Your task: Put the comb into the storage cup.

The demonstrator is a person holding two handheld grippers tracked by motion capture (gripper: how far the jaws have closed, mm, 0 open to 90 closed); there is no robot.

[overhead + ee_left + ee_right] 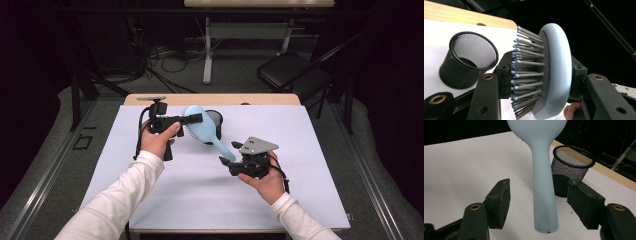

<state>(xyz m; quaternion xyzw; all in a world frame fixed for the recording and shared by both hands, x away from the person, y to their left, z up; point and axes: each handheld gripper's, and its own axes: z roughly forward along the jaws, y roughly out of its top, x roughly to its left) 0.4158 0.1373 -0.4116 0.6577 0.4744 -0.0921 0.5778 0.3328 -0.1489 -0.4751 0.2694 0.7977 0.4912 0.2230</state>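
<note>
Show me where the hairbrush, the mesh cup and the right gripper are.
hairbrush (202, 127): high view, back of its blue head.
mesh cup (471, 51): left gripper view, inner mesh wall.
right gripper (539, 203): right gripper view, midway between its open jaws, at the brush handle.

A smooth, matt pale-blue plastic is seen on the hairbrush (544, 192), with grey plastic bristles. Black wire mesh is shown on the cup (467, 58). The table (210, 190) is covered in matt white sheet; bare wood is glimpsed at its far edge.
</note>
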